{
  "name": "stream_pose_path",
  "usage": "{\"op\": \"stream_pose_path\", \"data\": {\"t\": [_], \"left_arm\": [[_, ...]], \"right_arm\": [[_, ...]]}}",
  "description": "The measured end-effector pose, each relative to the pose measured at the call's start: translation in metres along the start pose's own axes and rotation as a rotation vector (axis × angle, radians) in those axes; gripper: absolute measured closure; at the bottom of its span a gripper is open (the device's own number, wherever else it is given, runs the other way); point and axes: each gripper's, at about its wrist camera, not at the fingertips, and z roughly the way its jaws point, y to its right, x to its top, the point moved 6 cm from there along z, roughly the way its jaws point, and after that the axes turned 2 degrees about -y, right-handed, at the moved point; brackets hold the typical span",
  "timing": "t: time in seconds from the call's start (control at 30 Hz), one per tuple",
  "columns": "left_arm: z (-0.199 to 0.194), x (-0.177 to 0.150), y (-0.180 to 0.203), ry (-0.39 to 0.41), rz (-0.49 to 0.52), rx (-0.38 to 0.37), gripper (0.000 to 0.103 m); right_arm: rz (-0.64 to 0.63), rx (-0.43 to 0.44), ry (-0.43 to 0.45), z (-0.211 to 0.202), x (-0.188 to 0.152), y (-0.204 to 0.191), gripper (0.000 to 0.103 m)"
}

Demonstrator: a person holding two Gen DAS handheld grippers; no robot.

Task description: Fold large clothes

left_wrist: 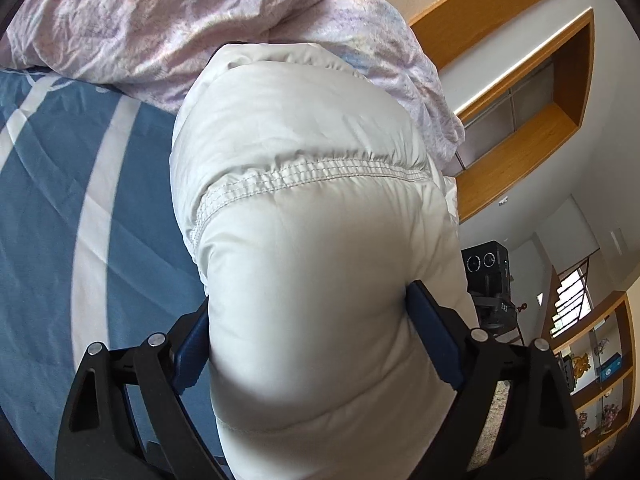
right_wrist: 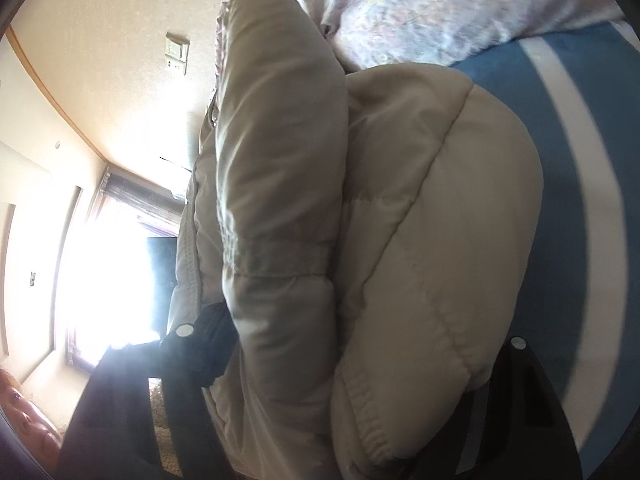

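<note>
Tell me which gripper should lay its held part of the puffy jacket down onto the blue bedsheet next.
Probably left. The left gripper clamps one single padded fold of the puffy pale-grey quilted jacket, right beside open blue-and-white bedsheet. The right gripper holds a thicker doubled bundle, its fingers mostly hidden.

Little to read. On the black device [left_wrist: 489,276] standing on a tripod beyond the bed's far edge, in the left wrist view, a small pale marking near its lower body, roughly "DAS", too small to be sure of. Two round dial-like faces on its upper front, no figures legible. On the blue box [left_wrist: 609,369] on the wooden shelf [left_wrist: 624,376], a pale printed patch, unreadable. In the right wrist view, nothing legible: wall panel [right_wrist: 177,53] with small switches or a display, no characters made out. No brand or label visible on the padded jacket [left_wrist: 304,208] in either view.
</note>
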Motion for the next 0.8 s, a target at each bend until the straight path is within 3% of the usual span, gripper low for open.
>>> {"op": "stream_pose_path", "data": {"t": [0.3,0.53,0.67,0.73,0.8], "left_arm": [[-0.049,0.028,-0.046,0.127,-0.055,0.092,0.013],[-0.060,0.042,-0.069,0.145,-0.055,0.138,0.013],[-0.055,0.047,-0.086,0.152,-0.058,0.172,0.013],[-0.054,0.042,-0.102,0.155,-0.089,0.190,0.012],[-0.057,0.037,-0.112,0.166,-0.110,0.195,0.011]], "right_arm": [[-0.059,0.009,-0.075,0.071,0.040,-0.030,0.033],[-0.056,-0.006,-0.074,0.082,0.045,-0.031,0.033],[-0.049,-0.071,-0.058,0.105,0.044,-0.039,0.033],[-0.047,-0.123,-0.049,0.110,0.043,-0.035,0.031],[-0.039,-0.172,-0.032,0.113,0.041,-0.032,0.017]]}}
